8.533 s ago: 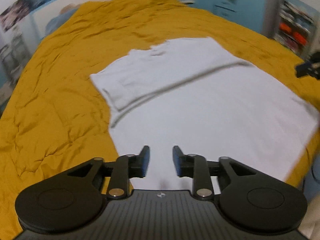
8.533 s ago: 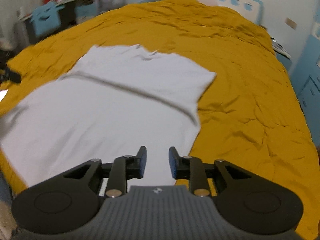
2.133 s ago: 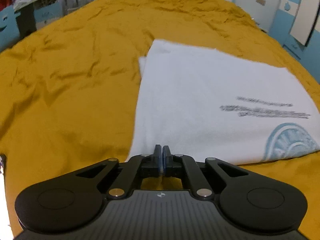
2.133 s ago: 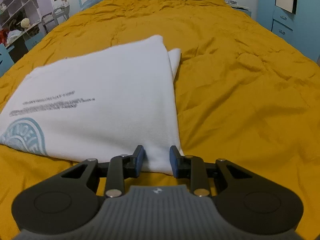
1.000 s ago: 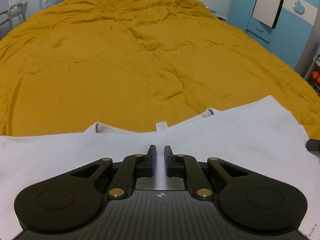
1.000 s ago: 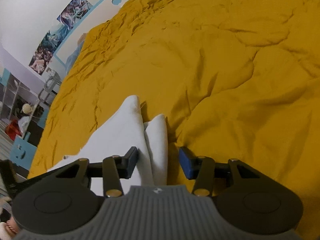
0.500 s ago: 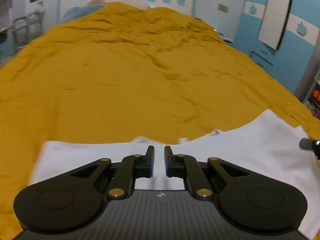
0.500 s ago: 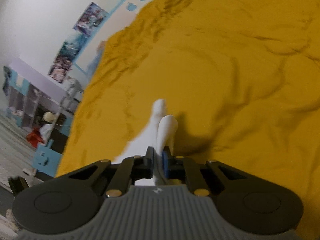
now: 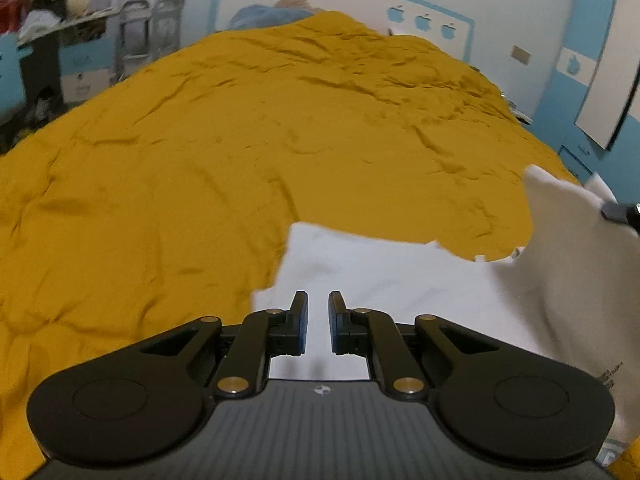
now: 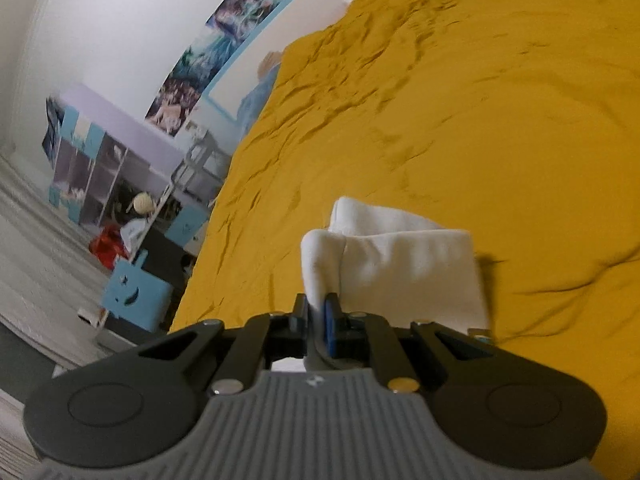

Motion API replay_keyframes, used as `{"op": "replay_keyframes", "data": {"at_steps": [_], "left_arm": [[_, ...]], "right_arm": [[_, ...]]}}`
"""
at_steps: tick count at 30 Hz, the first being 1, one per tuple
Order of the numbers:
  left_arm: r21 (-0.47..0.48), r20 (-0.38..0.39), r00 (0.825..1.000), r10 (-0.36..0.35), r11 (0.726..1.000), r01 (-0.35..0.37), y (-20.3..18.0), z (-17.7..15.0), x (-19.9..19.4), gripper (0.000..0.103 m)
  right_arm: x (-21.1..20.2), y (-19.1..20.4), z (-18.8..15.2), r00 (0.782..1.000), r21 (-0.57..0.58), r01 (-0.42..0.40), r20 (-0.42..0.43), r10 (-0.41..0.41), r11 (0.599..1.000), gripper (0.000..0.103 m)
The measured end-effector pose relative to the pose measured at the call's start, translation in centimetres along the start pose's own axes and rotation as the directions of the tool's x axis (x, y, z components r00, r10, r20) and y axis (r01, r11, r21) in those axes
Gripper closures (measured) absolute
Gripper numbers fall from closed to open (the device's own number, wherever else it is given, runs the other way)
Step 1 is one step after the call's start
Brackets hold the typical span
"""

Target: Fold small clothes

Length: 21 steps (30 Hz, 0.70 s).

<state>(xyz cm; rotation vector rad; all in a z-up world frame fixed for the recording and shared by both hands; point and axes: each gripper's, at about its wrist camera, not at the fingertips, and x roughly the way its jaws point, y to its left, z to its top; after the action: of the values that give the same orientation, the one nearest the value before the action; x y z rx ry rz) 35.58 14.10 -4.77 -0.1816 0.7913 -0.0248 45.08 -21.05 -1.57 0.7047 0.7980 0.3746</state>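
**White shirt pinched at both ends above the mustard bed**

The white shirt (image 9: 400,280) lies right at the fingertips of both tools. In the left wrist view it spreads from under the left gripper (image 9: 318,300) off to the right. White cloth fills the narrow slit between the nearly closed jaws, which seem to nip it. From there the fabric climbs to the picture's right edge, where the dark tip of the right gripper (image 9: 620,213) meets its raised corner.

In the right wrist view the right gripper (image 10: 316,304) has its jaws drawn tight on a doubled fold of the shirt (image 10: 400,264). Two rounded, padded-looking lobes stand up just past the pads and throw a shadow on the cover.

Only the left view shows the shirt's broad flat spread, its ragged far edge with small tabs (image 9: 482,258), and a line of small dark print (image 9: 612,372) low on the right. Only the right view shows how thick the gripped fold is.

The cloth looks soft, matte and knitted. Under it lies a mustard-yellow bedspread (image 9: 240,140), creased all over.

Beyond the bed, the left view has a white headboard panel with blue apple shapes (image 9: 420,22) and a blue cupboard (image 9: 592,80). The right view, tilted, shows posters (image 10: 208,52), open shelving (image 10: 92,168) and a blue box with moon and star cut-outs (image 10: 134,294).
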Motion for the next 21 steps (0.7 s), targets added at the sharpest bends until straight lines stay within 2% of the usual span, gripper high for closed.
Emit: {"op": "replay_keyframes", "data": {"at_steps": [7, 13, 21], "left_arm": [[-0.043, -0.004, 1.000, 0.013, 0.999, -0.013, 3.5, -0.9, -0.5, 0.092], [-0.102, -0.008, 1.000, -0.005, 0.995, 0.004, 5.8, -1.6, -0.7, 0.092], [-0.181, 0.004, 0.999, -0.033, 0.983, 0.033, 7.8, -1.9, -1.0, 0.092]], "right_arm": [[7.2, 9.0, -3.6, 0.998, -0.115, 0.025, -0.063, -0.032, 0.993, 0.100], [12.9, 14.1, -7.9, 0.993, -0.199, 0.024, -0.113, -0.047, 0.980, 0.100], [19.2, 15.9, -12.9, 0.967, -0.296, 0.061, -0.219, -0.129, 0.953, 0.100]]}}
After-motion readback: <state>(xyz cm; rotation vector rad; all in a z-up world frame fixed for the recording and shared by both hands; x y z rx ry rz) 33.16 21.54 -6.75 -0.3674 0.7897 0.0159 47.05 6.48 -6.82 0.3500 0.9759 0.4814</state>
